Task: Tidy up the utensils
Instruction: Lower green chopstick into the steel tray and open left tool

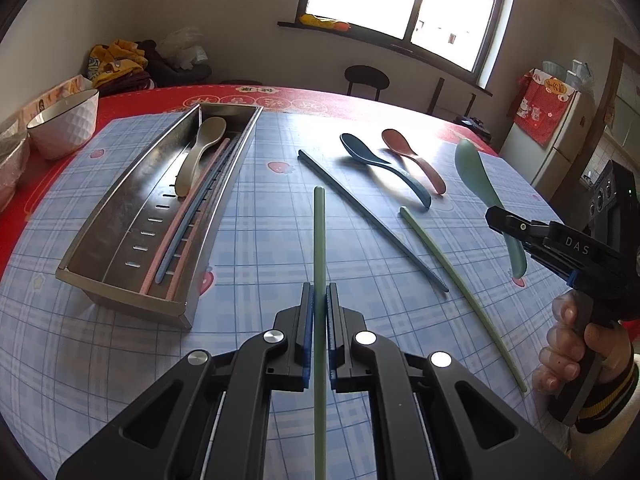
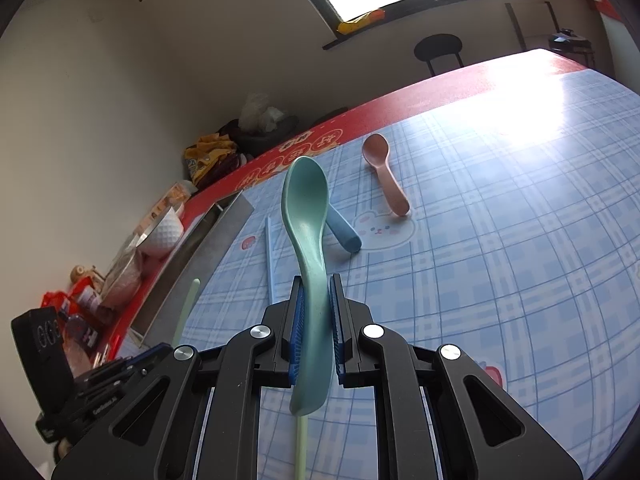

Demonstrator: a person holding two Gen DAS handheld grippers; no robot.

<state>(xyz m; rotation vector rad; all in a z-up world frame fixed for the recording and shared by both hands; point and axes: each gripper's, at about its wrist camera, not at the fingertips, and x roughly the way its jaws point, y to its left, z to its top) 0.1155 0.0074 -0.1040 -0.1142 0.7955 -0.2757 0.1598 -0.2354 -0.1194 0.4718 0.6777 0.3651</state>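
Utensils lie in two groups. In the steel tray: one beige spoon, two pink chopsticks and one blue chopstick. Loose on the tabletop: a dark blue spoon, a pink spoon, a dark chopstick and a green chopstick. The left gripper points level across the cloth, jaws clamped on a second green chopstick, just right of the tray's near corner. The right gripper, raised at the right edge, has its jaws clamped on the teal spoon.
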